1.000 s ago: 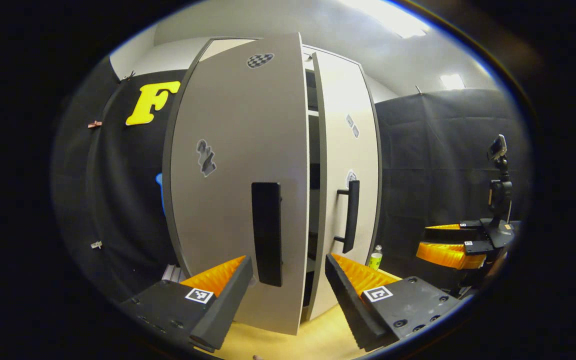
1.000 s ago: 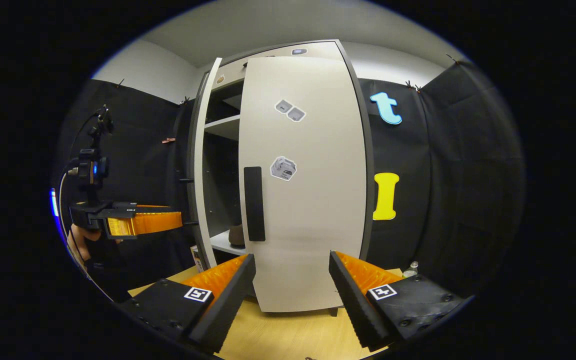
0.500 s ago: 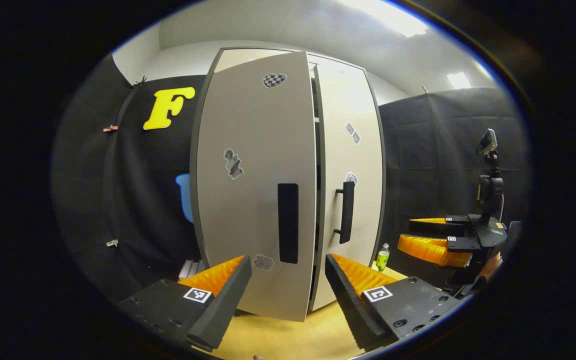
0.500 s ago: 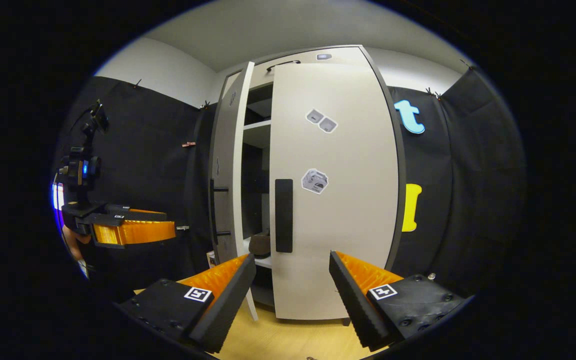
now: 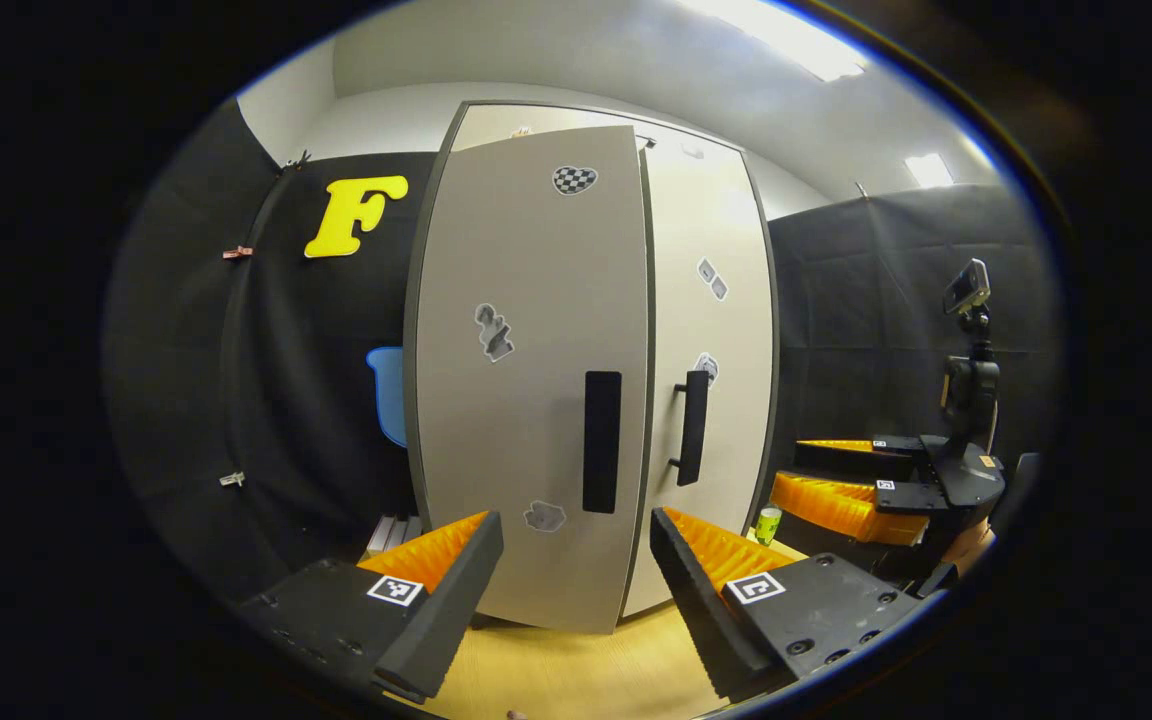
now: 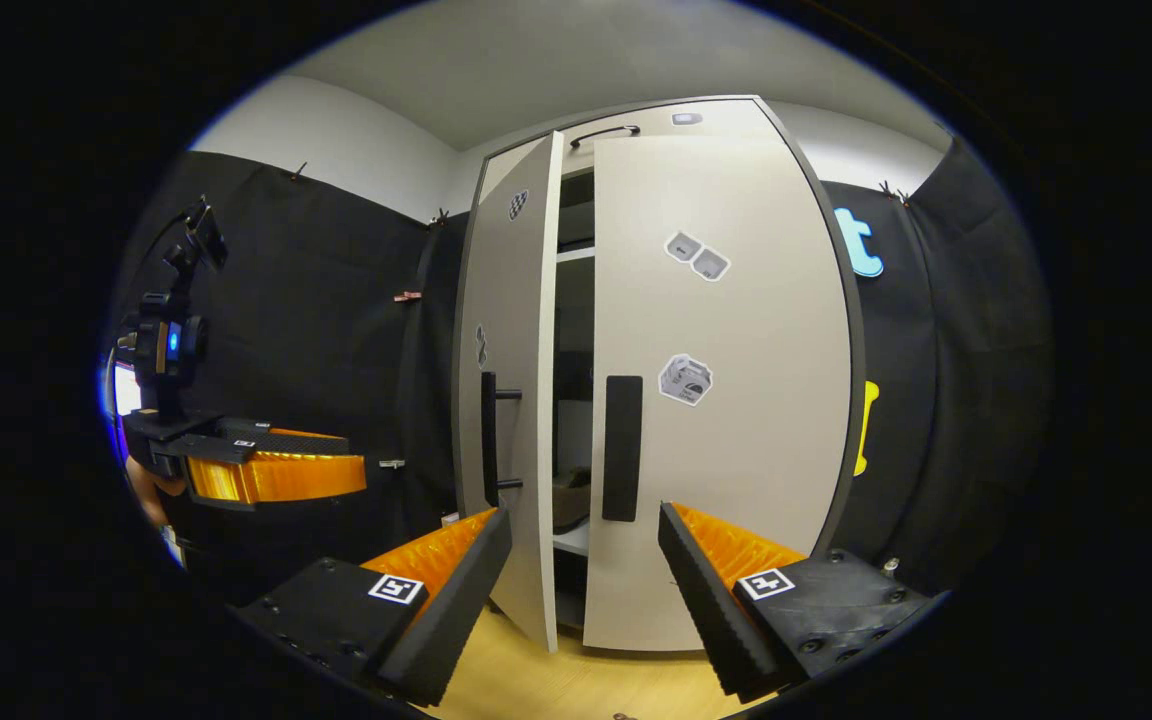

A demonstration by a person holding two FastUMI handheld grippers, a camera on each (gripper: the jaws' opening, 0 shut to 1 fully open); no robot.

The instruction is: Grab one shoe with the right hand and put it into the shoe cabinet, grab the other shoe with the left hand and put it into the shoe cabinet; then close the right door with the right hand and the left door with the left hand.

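The tall pale shoe cabinet stands ahead. In the left gripper view its left door (image 5: 526, 400) is almost shut, its dark handle (image 5: 602, 442) just above my left gripper (image 5: 576, 590), which is open and holds nothing. The right door (image 5: 711, 380) lies against the cabinet. In the right gripper view the left door (image 6: 514, 400) stands slightly ajar, and a brown shoe (image 6: 568, 497) rests on a shelf in the gap. The right door (image 6: 736, 420) is shut. My right gripper (image 6: 584, 590) is open and empty below the door handle (image 6: 622, 448).
A green bottle (image 5: 768, 522) stands on the wooden floor (image 5: 576, 670) at the cabinet's right foot. The right gripper (image 5: 788, 468) hangs off to the right of the cabinet, the left gripper (image 6: 356, 470) off to its left, held by a hand. Black cloth walls surround the booth.
The left door has swung from wide open to nearly shut. My left gripper has drawn back from it. The right gripper view has shifted so the cabinet sits further right.
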